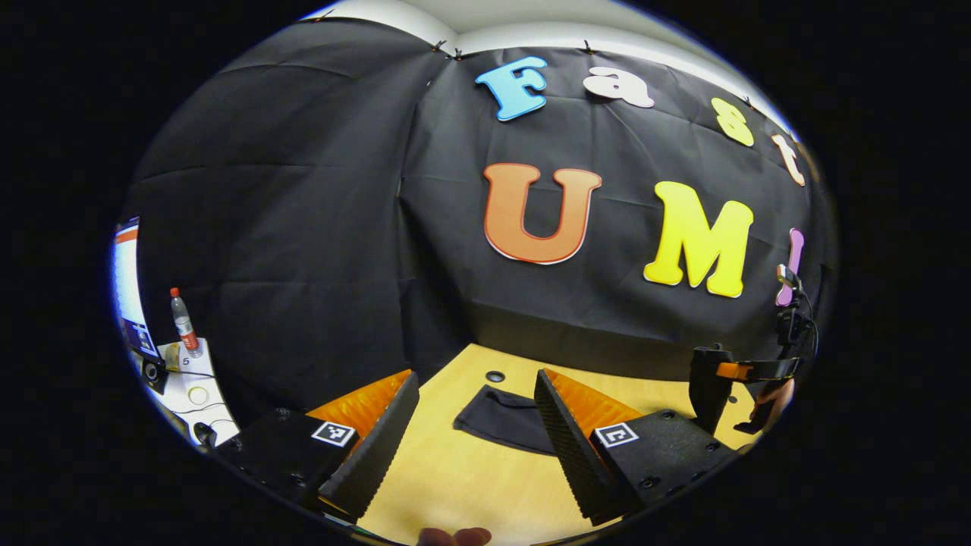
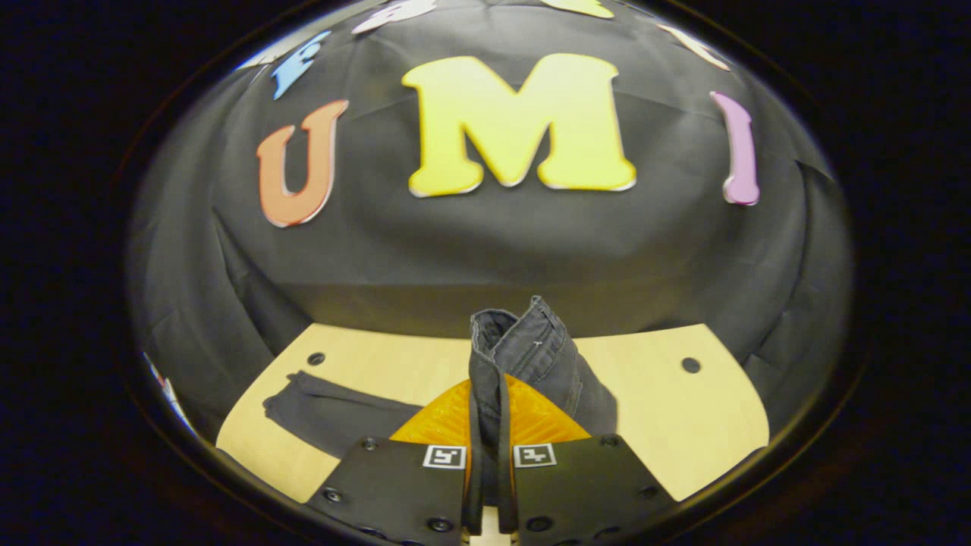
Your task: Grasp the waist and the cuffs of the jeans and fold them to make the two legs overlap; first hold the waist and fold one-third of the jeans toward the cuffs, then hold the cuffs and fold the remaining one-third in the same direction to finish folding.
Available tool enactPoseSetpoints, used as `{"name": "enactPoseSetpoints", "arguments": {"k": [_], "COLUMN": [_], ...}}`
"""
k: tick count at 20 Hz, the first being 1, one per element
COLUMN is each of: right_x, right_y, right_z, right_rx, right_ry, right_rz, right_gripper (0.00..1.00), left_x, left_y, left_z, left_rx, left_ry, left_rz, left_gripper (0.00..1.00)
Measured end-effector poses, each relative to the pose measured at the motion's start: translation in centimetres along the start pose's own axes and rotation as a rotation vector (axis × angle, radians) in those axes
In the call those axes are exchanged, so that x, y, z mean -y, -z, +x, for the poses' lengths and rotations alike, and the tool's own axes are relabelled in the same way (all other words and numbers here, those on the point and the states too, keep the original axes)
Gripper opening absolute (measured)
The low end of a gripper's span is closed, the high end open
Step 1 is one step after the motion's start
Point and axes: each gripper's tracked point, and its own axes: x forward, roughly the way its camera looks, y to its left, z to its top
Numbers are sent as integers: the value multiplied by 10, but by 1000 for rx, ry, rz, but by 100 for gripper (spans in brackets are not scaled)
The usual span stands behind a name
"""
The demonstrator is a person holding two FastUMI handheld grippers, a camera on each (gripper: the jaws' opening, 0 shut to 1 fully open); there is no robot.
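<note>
Dark denim stands bunched between the fingers of the right gripper [image 2: 489,485] in the right gripper view: both fingers press on a folded edge of the jeans [image 2: 523,356], which rises just ahead of the tips, its open hem turned up. To that gripper's left, a trailing leg lies flat on the pale wooden table [image 2: 683,425].

The left gripper view shows what the other cannot: a bottle [image 1: 183,322] with a red cap and a lit screen [image 1: 125,280] far off to its left, and the right gripper [image 1: 713,387] at its far right, held up over the table by a hand [image 1: 774,402]. The left gripper [image 1: 474,444] is spread wide, holding nothing, with the end of the jeans' leg lying on the table just ahead between its fingers.

The bottle's label is too small to read.
</note>
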Motion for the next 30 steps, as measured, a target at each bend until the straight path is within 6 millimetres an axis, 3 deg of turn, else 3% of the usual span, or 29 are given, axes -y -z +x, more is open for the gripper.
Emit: {"name": "enactPoseSetpoints", "arguments": {"k": [3,5,7,10,12,13,14,16,20,24,27,30], "right_x": [-55,-77,-90,-100,-102,-108,-114,-125,-121,-98,-56,-7], "right_y": [55,97,130,160,185,189,189,184,162,107,73,46], "right_z": [38,61,79,86,91,90,88,77,39,-37,-93,-138], "right_rx": [-74,-144,-196,-235,-286,-292,-284,-284,-244,-161,-144,-136], "right_ry": [-43,-54,-61,-60,-74,-108,-133,-187,-210,-259,-229,-167], "right_rz": [-94,-149,-201,-287,-331,-335,-331,-297,-273,-304,-306,-264], "right_gripper": [8,8,8,4,8,5,18,27,95,94,94,95], "left_x": [-26,-41,-55,-70,-75,-79,-81,-82,-67,-40,-20,5], "left_y": [7,14,21,28,32,33,34,38,53,94,135,180], "left_z": [-11,-16,-22,-25,-23,-20,-17,-10,19,61,102,133], "left_rx": [-24,-39,-56,-74,-84,-87,-92,-99,-102,-177,-278,-411], "left_ry": [-49,-79,-103,-128,-133,-135,-133,-115,3,108,171,200], "left_rz": [-11,-19,-27,-49,-58,-55,-56,-64,-176,-416,-608,-876], "left_gripper": [98,99,98,99,100,98,99,98,99,99,99,99]}}
